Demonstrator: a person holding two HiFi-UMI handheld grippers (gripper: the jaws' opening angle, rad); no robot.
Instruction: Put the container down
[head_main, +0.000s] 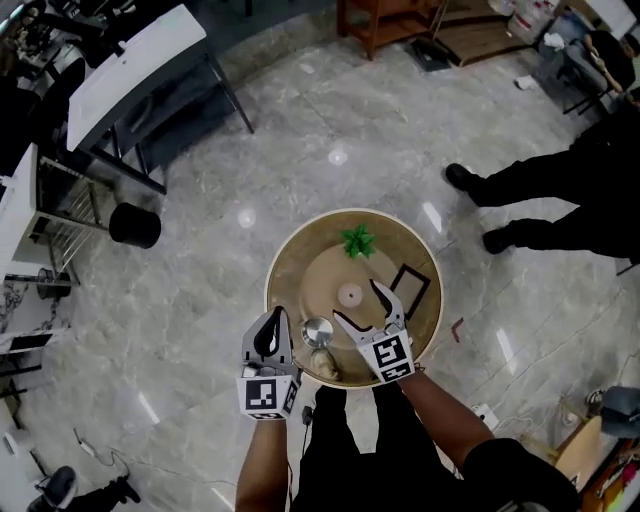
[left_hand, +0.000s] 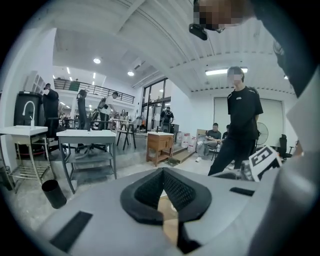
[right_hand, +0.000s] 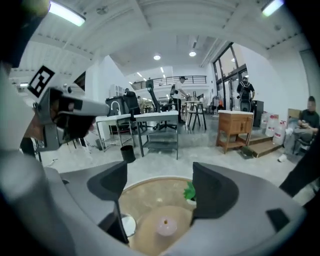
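We are holding both grippers over the round table (head_main: 300, 258). Our left gripper (head_main: 270, 320) is showing its jaws pressed together, gripping nothing. Our right gripper (head_main: 360, 304) is hanging spread wide and empty above the candle (head_main: 349, 294). The metal container (head_main: 318, 330) is sitting on the table between the two grippers, near its front edge.

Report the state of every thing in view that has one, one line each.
left gripper: shut, nothing between its jaws.
right gripper: open, empty, above the round table.
metal container: standing on the table, held by neither gripper.
green plant: upright on the far side of the table.
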